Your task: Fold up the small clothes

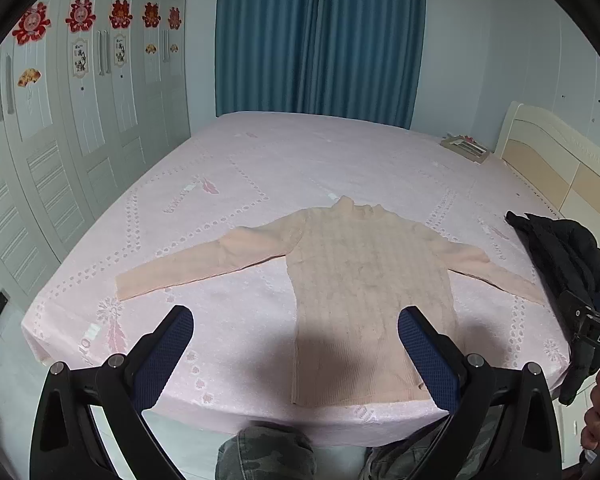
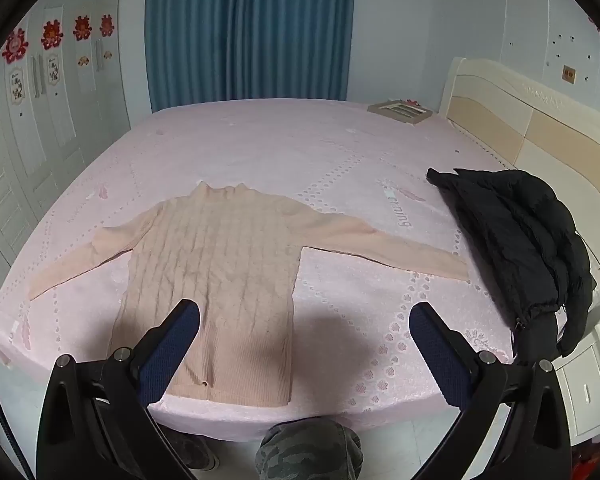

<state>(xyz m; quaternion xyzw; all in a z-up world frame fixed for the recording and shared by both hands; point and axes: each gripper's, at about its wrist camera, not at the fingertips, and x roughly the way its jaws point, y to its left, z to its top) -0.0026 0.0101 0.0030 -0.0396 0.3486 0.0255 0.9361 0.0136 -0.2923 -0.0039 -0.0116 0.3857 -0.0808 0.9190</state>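
A small peach cable-knit sweater (image 1: 364,280) lies flat on the pink bed, collar away from me, both sleeves spread out to the sides, hem near the front edge. It also shows in the right wrist view (image 2: 216,276). My left gripper (image 1: 296,320) is open and empty, held above the bed's front edge, over the hem's left side. My right gripper (image 2: 304,316) is open and empty, held above the front edge, over the hem's right side. Part of the right gripper shows at the right edge of the left wrist view.
The bed (image 2: 284,140) has a pink patterned cover. A black padded jacket (image 2: 516,236) lies on its right edge, close to the right sleeve's cuff. A flat box (image 2: 400,111) sits by the headboard (image 2: 512,120). Wardrobes stand left, blue curtains behind. My knees are below the front edge.
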